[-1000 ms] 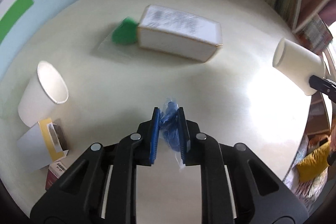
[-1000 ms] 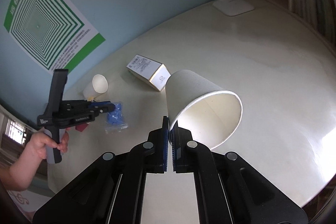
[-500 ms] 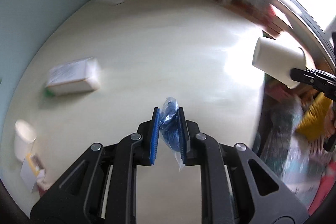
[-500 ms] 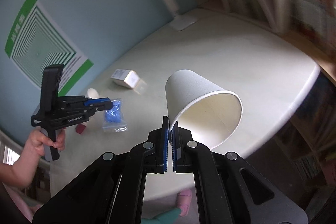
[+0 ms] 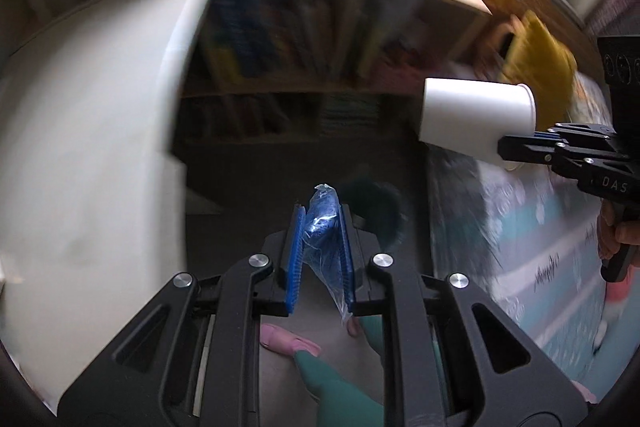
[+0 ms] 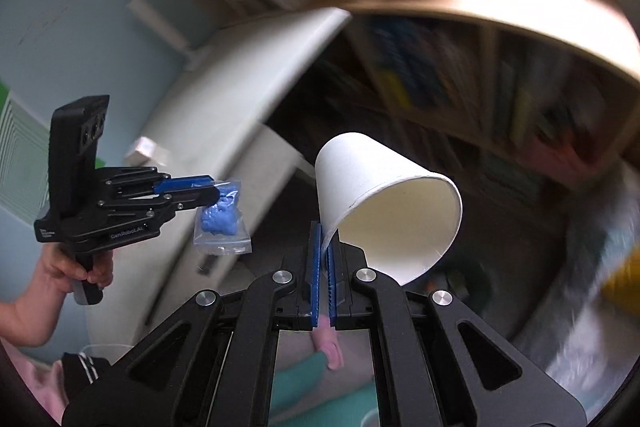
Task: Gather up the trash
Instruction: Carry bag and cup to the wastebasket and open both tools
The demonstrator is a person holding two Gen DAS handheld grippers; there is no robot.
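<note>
My left gripper (image 5: 320,223) is shut on a small clear plastic bag of blue material (image 5: 323,227) and holds it in the air beyond the table edge; the bag also shows in the right wrist view (image 6: 221,218), hanging from the left gripper (image 6: 212,193). My right gripper (image 6: 325,239) is shut on the rim of a white paper cup (image 6: 384,203), which tilts with its mouth toward the camera. The cup also shows in the left wrist view (image 5: 476,119) at the right, held by the right gripper (image 5: 508,147).
The round cream table (image 5: 88,147) lies to the left, with a small box (image 6: 146,149) on it. A low bookshelf (image 6: 460,87) full of books stands ahead. A dark round bin-like shape (image 5: 376,207) sits on the floor below. A patterned mat (image 5: 540,235) lies at right.
Both grippers have swung off the table to the right, toward the bookshelf and floor. Each keeps its hold: the left on the blue bag, the right on the cup.
</note>
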